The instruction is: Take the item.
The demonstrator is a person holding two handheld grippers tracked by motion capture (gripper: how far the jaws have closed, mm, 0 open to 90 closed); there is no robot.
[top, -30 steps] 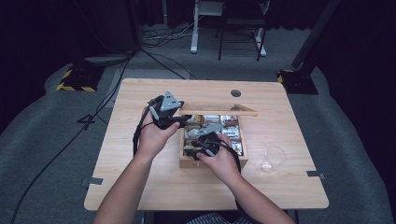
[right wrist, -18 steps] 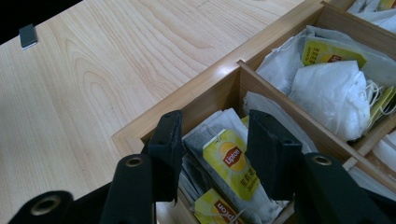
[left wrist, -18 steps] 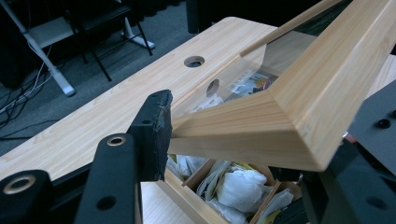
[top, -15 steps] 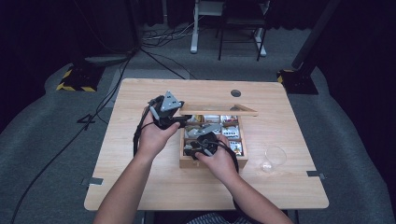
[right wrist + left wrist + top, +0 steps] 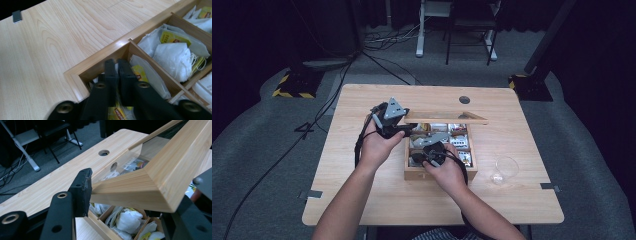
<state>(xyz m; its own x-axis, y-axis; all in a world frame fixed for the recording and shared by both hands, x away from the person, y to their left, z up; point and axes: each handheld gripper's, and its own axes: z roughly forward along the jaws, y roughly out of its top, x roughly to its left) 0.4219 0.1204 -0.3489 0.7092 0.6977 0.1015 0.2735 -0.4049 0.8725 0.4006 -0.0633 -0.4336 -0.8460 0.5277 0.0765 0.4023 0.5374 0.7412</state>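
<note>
On the wooden table (image 5: 362,200), my left gripper (image 5: 404,125) clamps the raised lid (image 5: 447,118) of the tea box (image 5: 412,172) by its corner; to its right, my right gripper (image 5: 117,66) sits pinched narrow among tea bags (image 5: 172,53) in the corner compartment.

Both forearms are reached in from the bottom. The left gripper (image 5: 404,125) is held raised in the left hand (image 5: 376,145), its jaws clamped. The right gripper (image 5: 428,150) is angled steeply downward in the right hand (image 5: 451,172), jaws pressed nearly together.
</note>
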